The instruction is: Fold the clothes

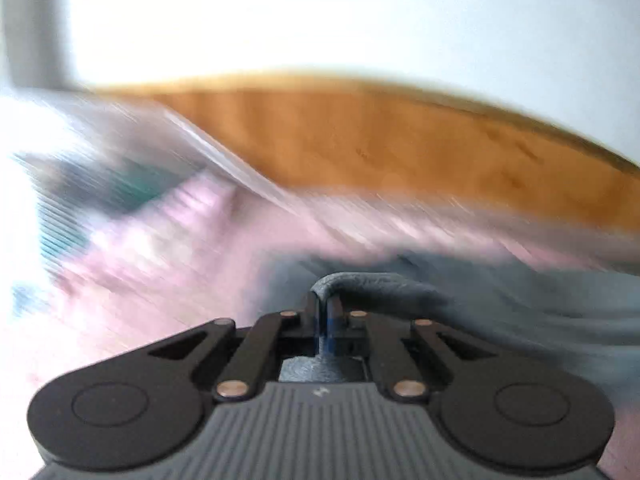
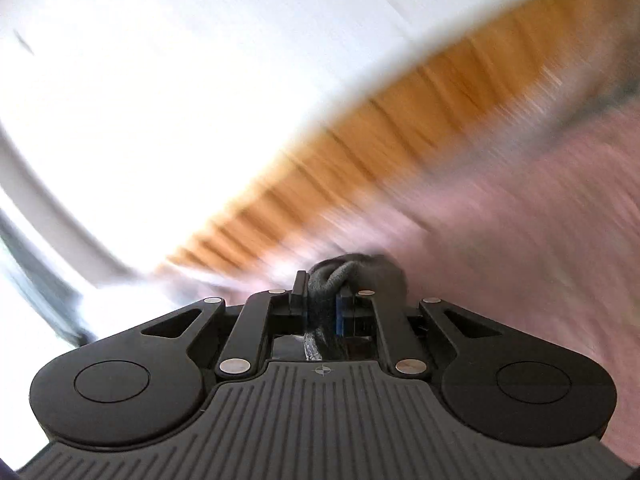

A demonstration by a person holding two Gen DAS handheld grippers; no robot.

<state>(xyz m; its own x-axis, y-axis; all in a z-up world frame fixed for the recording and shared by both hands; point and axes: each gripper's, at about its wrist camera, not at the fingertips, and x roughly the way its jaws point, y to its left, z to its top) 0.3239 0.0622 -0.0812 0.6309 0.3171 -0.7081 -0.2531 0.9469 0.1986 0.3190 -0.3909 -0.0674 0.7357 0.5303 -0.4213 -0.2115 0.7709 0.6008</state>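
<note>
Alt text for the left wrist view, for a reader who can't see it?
The left gripper is shut on a fold of grey garment. Beyond it lie blurred pink fabric and a wooden tabletop; motion blur hides finer detail.

Right hand-held gripper (image 2: 323, 298) clamps grey garment (image 2: 352, 270); surroundings blurred.
</note>
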